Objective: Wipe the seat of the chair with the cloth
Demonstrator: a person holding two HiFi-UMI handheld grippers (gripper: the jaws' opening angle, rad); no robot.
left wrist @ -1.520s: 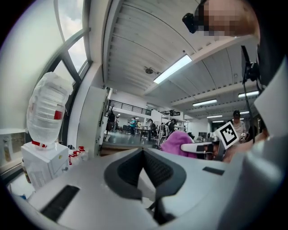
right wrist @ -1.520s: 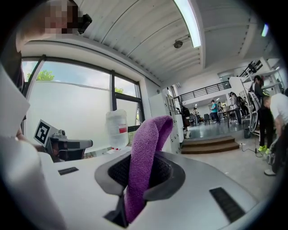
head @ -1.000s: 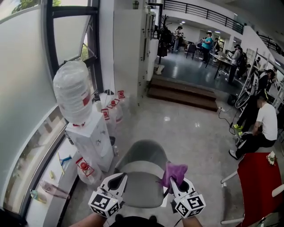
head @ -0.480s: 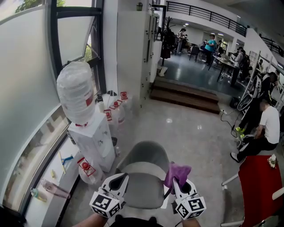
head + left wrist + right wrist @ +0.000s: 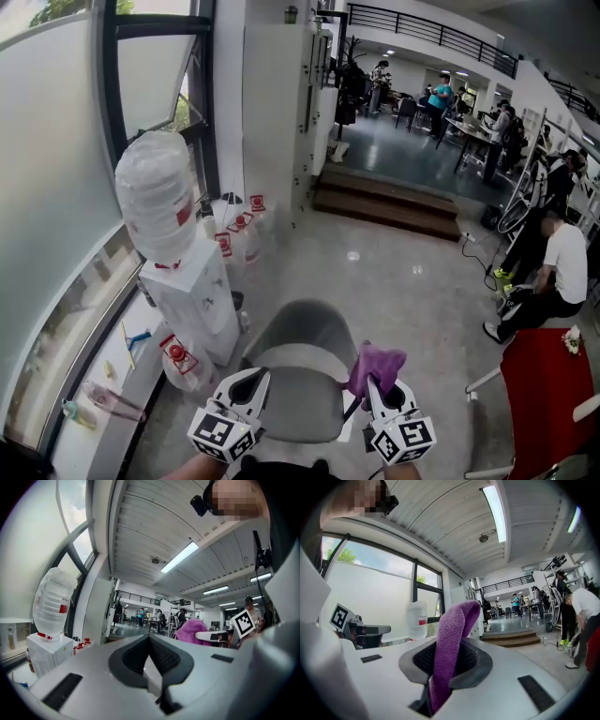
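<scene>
Right gripper (image 5: pixel 380 386) – jaws closed on the purple cloth (image 5: pixel 457 620), a folded band of it pinched between the pads, with the free end arching up and over beyond the tips. Below the pads, a short tail of the same cloth hanging out of the slot.

Left gripper (image 5: pixel 150 639) – jaws brought together at the tips, nothing between them. Beside the right gripper and level with it in the head view, the two well apart.

Grey chair (image 5: pixel 302 375) directly ahead of and below both pairs of jaws; seat between the two grippers, curved backrest on the far side. Cloth raised above the seat near its right edge, contact with it not discernible.

Left of the left jaws and farther off: white water dispenser (image 5: pixel 192 295) carrying a large inverted clear bottle (image 5: pixel 153 197) with a red label, fill level not readable. Just behind the dispenser, spare bottles (image 5: pixel 239 232) with red caps, standing on the floor; contents likewise unclear.

Beyond the chair: glossy floor, dark steps (image 5: pixel 394 202), people at tables in the distance. Right of the right jaws: a crouching person in a white shirt (image 5: pixel 562 267).
</scene>
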